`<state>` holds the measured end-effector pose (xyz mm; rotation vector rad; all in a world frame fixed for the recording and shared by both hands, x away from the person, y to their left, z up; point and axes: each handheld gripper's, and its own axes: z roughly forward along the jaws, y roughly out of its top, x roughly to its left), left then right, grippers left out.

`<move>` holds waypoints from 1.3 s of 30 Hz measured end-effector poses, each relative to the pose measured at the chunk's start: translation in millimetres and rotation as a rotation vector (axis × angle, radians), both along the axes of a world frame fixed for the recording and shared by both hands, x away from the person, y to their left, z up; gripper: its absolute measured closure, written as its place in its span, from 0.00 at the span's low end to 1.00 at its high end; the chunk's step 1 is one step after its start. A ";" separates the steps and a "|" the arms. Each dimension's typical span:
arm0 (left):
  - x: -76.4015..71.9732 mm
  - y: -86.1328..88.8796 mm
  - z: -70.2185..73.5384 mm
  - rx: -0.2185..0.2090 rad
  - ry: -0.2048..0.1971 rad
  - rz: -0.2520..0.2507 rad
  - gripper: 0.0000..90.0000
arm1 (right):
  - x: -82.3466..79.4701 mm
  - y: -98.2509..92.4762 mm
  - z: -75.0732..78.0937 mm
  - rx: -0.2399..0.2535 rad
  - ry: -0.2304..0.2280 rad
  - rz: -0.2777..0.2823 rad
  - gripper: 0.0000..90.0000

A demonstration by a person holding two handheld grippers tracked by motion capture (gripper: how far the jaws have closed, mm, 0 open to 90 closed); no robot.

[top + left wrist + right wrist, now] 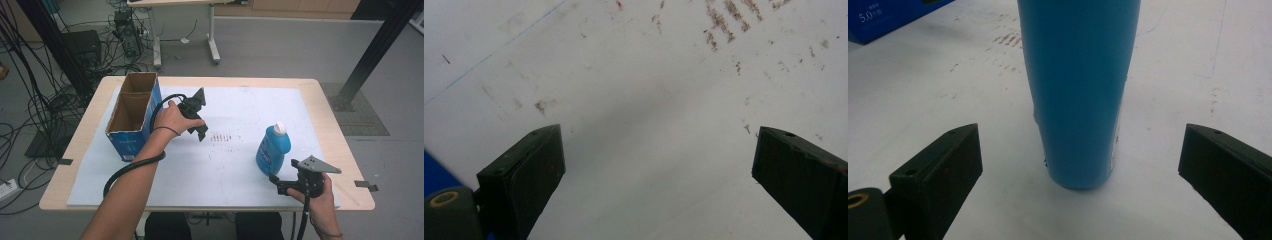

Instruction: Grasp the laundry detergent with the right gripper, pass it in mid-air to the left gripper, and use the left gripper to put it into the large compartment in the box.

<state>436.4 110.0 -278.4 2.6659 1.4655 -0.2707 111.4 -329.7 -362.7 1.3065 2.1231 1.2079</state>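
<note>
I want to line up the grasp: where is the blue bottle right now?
In the high view the blue bottle stands upright on the white mat, right of centre, just ahead of the open right gripper; the cardboard box sits far to its left.

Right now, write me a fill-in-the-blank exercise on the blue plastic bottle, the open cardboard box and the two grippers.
1. The blue plastic bottle with the white cap stands ____ on the white mat.
2. The right gripper has its jaws ____ on either side of the bottle.
3. The open cardboard box lies nearest the ____ gripper.

Missing words: upright; open; left
</note>
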 end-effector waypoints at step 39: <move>-0.4 2.0 -4.9 0.000 -0.002 0.011 0.08 | -7.1 6.3 -22.5 0.020 -0.115 0.012 0.04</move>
